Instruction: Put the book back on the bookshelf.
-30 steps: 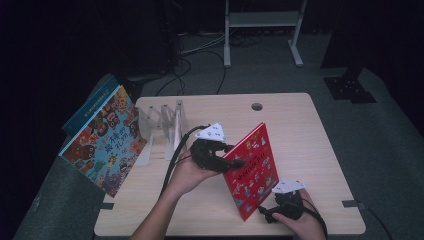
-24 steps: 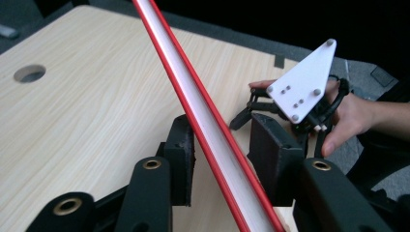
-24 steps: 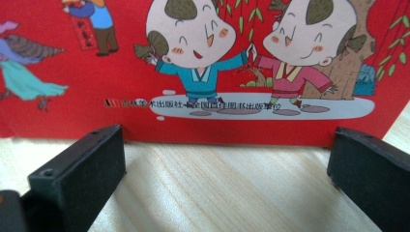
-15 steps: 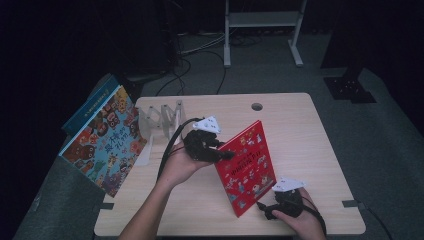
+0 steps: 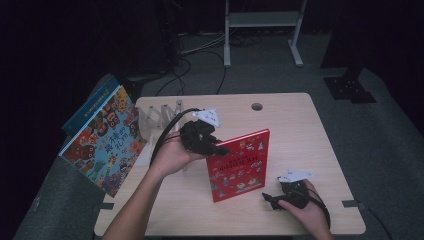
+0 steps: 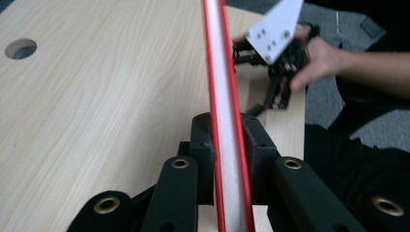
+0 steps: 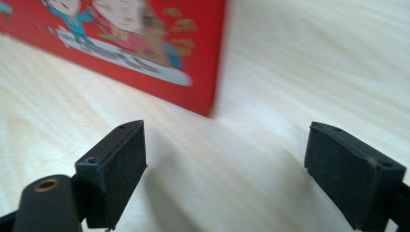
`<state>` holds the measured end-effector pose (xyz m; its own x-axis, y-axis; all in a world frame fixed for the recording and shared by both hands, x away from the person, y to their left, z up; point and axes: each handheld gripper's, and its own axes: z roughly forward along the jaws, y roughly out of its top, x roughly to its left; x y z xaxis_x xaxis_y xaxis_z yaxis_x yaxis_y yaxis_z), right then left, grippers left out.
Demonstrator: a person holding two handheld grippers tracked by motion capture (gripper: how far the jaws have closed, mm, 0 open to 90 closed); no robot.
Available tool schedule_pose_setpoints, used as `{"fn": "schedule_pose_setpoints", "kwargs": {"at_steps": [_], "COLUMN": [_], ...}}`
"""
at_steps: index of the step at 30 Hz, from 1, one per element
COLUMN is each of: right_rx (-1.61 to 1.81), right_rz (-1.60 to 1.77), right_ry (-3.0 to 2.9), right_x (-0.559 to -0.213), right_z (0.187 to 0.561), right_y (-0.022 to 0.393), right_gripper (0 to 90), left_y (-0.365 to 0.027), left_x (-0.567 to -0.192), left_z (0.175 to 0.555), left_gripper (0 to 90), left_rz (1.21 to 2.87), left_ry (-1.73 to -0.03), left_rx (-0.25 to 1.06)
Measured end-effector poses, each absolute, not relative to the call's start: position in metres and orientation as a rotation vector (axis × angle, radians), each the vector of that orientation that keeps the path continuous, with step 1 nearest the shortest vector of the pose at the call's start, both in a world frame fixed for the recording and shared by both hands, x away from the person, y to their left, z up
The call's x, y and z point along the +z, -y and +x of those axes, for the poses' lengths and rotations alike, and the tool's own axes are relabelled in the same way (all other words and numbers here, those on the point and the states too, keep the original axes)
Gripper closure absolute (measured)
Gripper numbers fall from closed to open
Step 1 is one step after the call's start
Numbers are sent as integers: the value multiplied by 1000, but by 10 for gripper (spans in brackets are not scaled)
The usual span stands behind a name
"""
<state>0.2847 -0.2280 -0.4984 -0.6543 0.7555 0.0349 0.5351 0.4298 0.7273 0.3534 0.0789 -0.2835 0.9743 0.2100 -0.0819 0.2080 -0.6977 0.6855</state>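
Table (image 5: pixel 310 125): red book (image 5: pixel 239 165) in left gripper (image 5: pixel 220 150).

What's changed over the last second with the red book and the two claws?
The left claw has just closed on the red picture book and raised it upright, sliding it left. The right claw, nothing between its pads, has been closing. The colourful book at the table's left edge hasn't moved.

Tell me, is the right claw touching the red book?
Apart. The right gripper view shows the right claw open, with bare table between its pads and the red book.
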Motion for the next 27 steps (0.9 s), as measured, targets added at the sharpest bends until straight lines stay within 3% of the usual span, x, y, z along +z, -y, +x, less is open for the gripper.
{"fn": "schedule_pose_setpoints", "kwargs": {"at_steps": [16,27], "right_rx": [946,988], "right_rz": [1183,1224], "right_ry": [-2328,-2285], "right_x": [-499,-504], "right_z": [314,316], "right_y": [252,259], "right_gripper": [138,73], "left_y": [-77,-93], "left_x": [-263,-248], "left_z": [353,348], "left_gripper": [791,793], "left_rz": [2468,2495], "left_ry": [-314,-378], "left_rx": [65,92]}}
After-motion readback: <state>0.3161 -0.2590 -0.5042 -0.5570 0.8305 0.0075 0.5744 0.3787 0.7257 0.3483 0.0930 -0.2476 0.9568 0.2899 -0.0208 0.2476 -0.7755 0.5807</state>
